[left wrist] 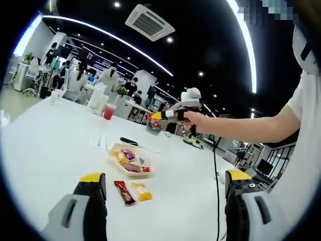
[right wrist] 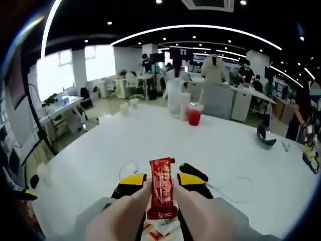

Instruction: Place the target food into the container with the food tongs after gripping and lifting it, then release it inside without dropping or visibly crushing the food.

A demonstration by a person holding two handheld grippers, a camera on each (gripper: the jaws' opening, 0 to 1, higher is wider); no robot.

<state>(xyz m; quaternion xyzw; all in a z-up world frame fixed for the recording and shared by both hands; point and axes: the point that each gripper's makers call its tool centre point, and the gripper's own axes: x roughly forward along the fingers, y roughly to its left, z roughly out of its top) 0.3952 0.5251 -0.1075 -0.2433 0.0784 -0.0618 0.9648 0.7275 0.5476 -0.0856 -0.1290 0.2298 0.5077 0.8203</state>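
Observation:
On the white table (left wrist: 45,150) sits a pale tray (left wrist: 115,149) holding several wrapped snacks. Just in front of it lie a dark red packet (left wrist: 124,192) and a yellow snack (left wrist: 142,192). My left gripper (left wrist: 164,176) hangs above the table's near side, its yellow-tipped jaws wide apart and empty. In a person's hand, the right gripper (left wrist: 168,114) is raised beyond the tray. In the right gripper view, the right gripper (right wrist: 162,179) squeezes pale food tongs (right wrist: 200,213), whose tips pinch a red snack packet (right wrist: 162,193) upright, above the table.
A red drink cup (right wrist: 194,116) and white containers stand at the table's far side. A black object (right wrist: 193,171) and a thin cable (right wrist: 241,183) lie on the table. The person's arm (left wrist: 251,128) reaches across from the right. Desks and people fill the room behind.

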